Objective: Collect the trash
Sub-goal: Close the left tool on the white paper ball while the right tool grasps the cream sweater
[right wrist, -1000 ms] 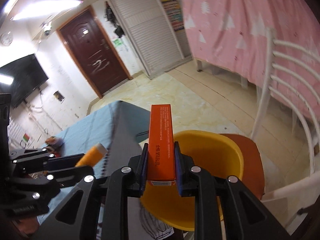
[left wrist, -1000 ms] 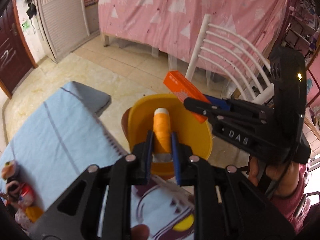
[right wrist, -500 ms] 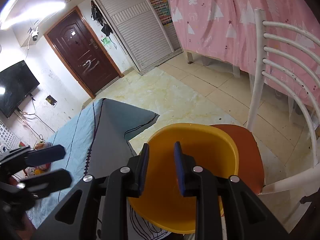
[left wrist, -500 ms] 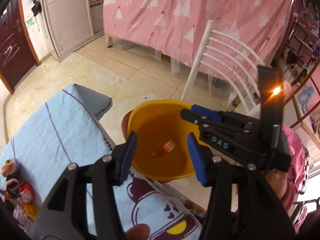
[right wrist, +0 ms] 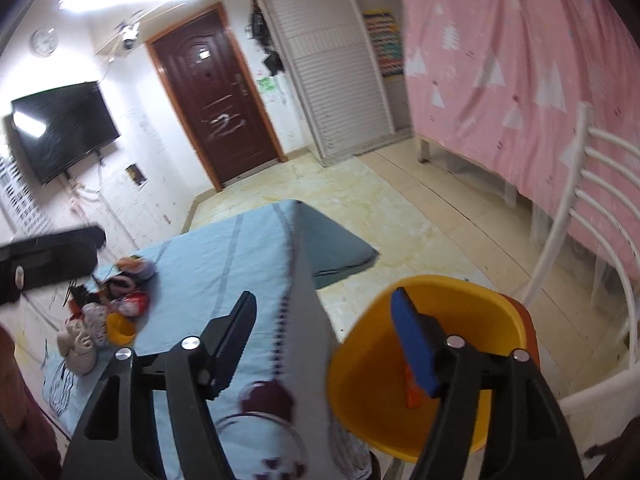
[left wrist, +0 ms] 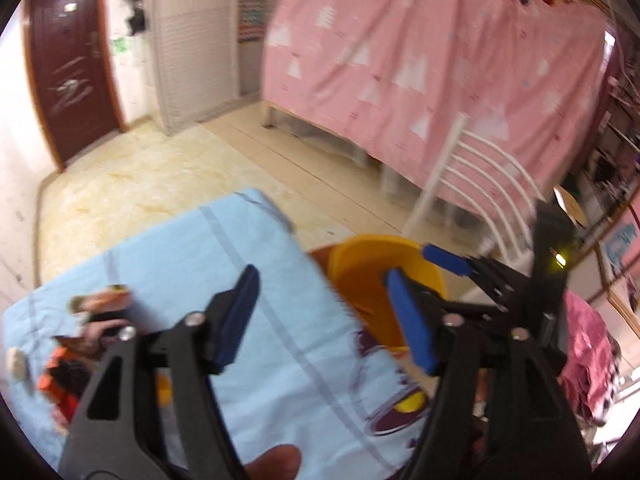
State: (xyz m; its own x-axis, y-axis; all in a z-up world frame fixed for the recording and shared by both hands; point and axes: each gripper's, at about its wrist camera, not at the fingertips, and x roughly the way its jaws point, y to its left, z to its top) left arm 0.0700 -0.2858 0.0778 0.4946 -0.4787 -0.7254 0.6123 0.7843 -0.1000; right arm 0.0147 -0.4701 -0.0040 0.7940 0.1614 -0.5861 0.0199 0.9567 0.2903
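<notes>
Left wrist: the left gripper (left wrist: 324,316), jaws just opened and empty, hangs beside the bin (left wrist: 360,264); swinging toward the trash (left wrist: 80,344) could snag the cloth (left wrist: 256,360).

Right wrist: the right gripper (right wrist: 324,340), likewise just opened (nothing between), is over the bin's rim, box (right wrist: 412,390) inside. Tiled floor (right wrist: 400,216) beyond.

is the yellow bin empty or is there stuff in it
Not empty. In the right wrist view an orange box lies against the inner wall of the yellow bin; the gripper finger hides part of it, so more cannot be told.
</notes>
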